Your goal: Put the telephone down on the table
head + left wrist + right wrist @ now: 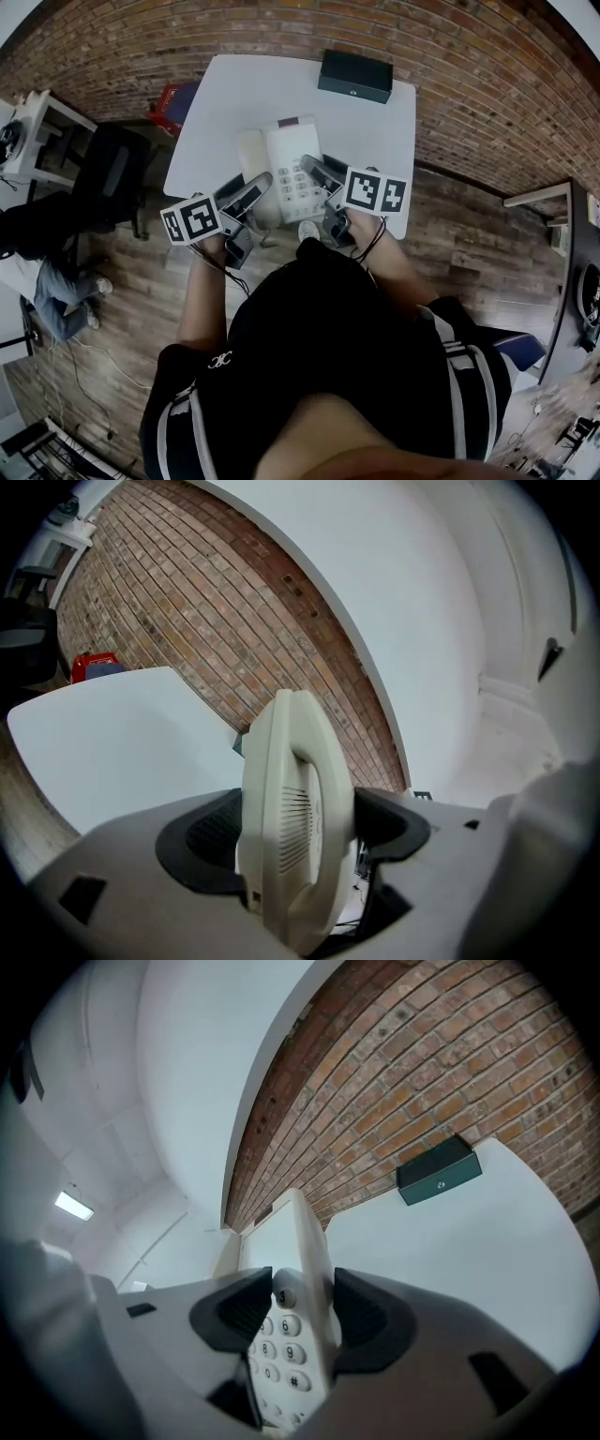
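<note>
A cream desk telephone [284, 164] with a handset on its left side and a keypad is held between both grippers over the near part of the white table [234, 94]. My left gripper [253, 190] is shut on its handset side; in the left gripper view the handset [292, 808] stands edge-on between the dark pads [202, 834]. My right gripper [316, 174] is shut on the keypad side; in the right gripper view the telephone [298, 1335] sits with its number keys between the pads [367, 1321]. I cannot tell whether the telephone touches the table.
A dark green box [354, 75] lies at the table's far right corner, also seen as the box [439, 1171] in the right gripper view. A brick wall [469, 84] runs behind the table. A red item [173, 98] and a black chair [112, 178] stand on the floor at the left.
</note>
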Action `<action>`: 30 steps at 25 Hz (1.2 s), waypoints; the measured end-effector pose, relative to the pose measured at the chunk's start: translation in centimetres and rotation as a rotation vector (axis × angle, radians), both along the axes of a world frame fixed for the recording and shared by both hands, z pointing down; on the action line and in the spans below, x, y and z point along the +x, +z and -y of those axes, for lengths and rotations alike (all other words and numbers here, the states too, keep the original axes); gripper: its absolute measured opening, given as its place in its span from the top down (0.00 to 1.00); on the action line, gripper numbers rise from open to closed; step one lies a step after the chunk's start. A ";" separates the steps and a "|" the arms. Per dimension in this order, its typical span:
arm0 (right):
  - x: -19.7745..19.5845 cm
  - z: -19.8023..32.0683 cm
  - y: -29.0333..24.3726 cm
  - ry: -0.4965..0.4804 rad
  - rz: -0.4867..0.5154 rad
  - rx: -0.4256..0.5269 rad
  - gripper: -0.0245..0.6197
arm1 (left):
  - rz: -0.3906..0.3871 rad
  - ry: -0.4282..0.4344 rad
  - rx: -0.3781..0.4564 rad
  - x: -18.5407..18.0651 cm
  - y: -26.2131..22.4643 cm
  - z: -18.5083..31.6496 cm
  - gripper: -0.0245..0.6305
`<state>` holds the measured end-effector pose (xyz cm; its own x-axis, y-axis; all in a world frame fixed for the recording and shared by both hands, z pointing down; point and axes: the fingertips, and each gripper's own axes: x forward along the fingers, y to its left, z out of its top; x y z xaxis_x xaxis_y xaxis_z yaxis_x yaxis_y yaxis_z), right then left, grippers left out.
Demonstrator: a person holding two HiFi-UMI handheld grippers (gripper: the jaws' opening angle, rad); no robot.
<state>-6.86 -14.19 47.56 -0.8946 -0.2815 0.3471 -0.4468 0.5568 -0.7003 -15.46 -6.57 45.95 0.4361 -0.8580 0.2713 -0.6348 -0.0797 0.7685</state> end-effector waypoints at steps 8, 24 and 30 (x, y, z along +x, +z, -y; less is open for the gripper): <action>-1.6 7.3 0.5 -0.011 -0.007 -0.027 0.66 | 0.002 0.009 -0.043 -1.4 0.4 7.3 0.41; -5.2 16.1 5.4 0.098 -0.024 -0.114 0.66 | -0.005 0.128 -0.144 -5.9 4.8 17.3 0.41; -5.8 16.7 8.3 0.225 -0.029 -0.161 0.66 | -0.003 0.242 -0.187 -7.2 7.5 19.1 0.41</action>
<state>-12.64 -30.85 55.90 -0.8053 -0.4106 0.4276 -0.5672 0.3238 -0.7572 -22.61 -25.70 53.43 0.6228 -0.6642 0.4134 -0.6127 -0.0855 0.7857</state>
